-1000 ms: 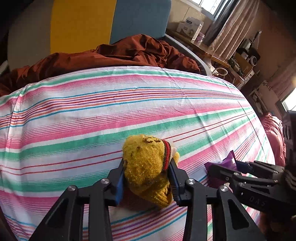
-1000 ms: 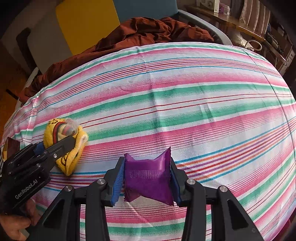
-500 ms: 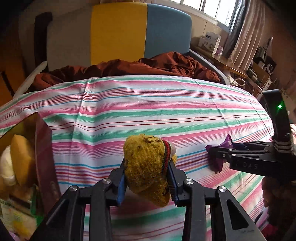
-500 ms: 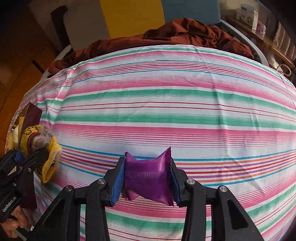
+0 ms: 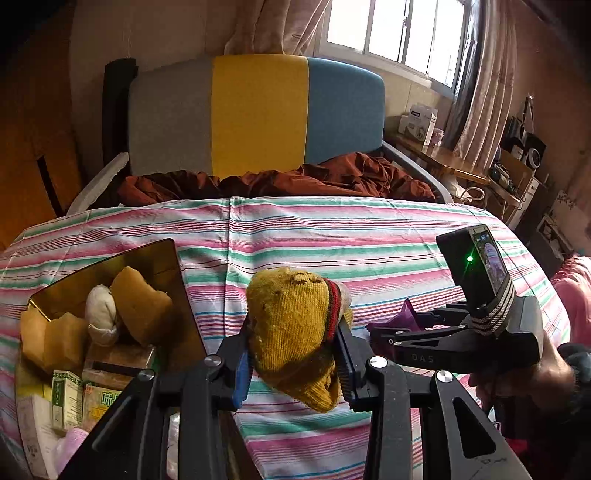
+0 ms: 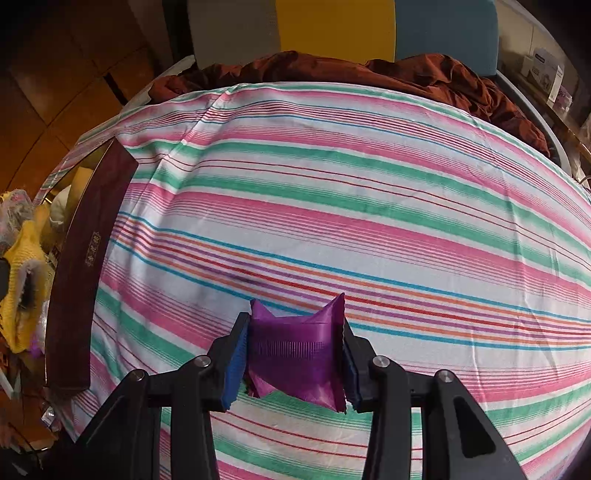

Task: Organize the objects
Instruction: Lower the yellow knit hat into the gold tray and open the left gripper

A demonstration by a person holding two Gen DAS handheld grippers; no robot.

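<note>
Daylight reaches you from a window (image 5: 391, 33) far ahead and to the right of your left gripper; its panes are blown out to white. The striped sheet (image 5: 332, 236) ahead is evenly and softly lit, with only faint shadows under the fingers. The wall to the left glows warm orange, then drops into darkness. Both fisheye views bend strongly: the sheet (image 6: 351, 206) bulges like a dome in the right wrist view, and all corners fade to black. Focus is fairly sharp in the centre and softer toward the edges.
</note>
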